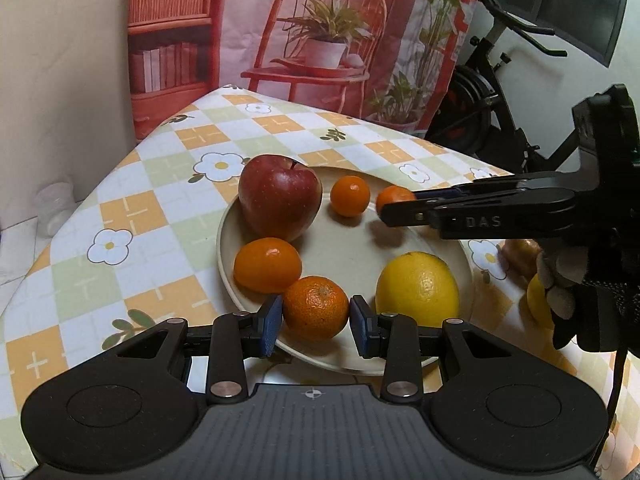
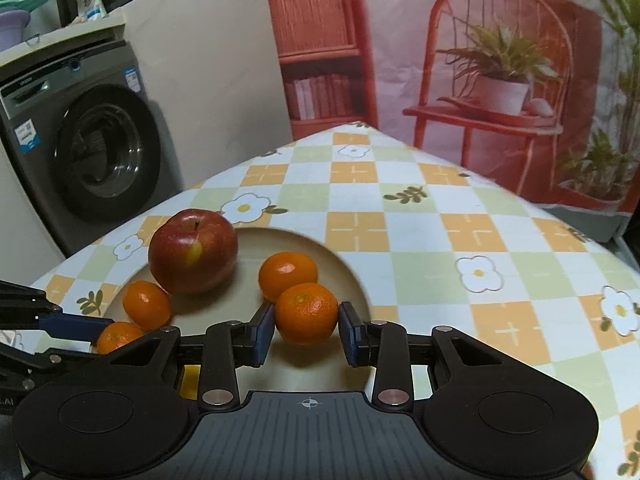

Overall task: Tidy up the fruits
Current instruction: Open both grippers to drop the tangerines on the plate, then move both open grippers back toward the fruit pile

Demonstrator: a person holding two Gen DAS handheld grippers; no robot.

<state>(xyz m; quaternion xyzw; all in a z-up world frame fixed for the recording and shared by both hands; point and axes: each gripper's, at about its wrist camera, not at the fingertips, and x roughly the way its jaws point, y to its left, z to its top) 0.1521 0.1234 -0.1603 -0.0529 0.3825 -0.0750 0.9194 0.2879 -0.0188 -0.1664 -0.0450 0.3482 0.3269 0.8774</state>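
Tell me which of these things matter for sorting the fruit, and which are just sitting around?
Part of the job: plate, apple, lemon, the tangerines, including one in the left tool and one in the right tool.

Just there: flowered tablecloth, washing machine, exercise bike, painted backdrop.

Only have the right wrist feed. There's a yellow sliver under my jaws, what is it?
Observer: A lemon, resting on the plate near its rim. The left wrist view shows it whole.
Operator: Left jaws, are they actually on something?
Observer: The left gripper has its jaws on either side of a tangerine. Both pads look to be touching it.
Operator: Any fruit off the plate?
Observer: Yes, two pieces on the tablecloth past the plate's right rim: one orange-brown fruit and one yellow fruit. Both are partly hidden.
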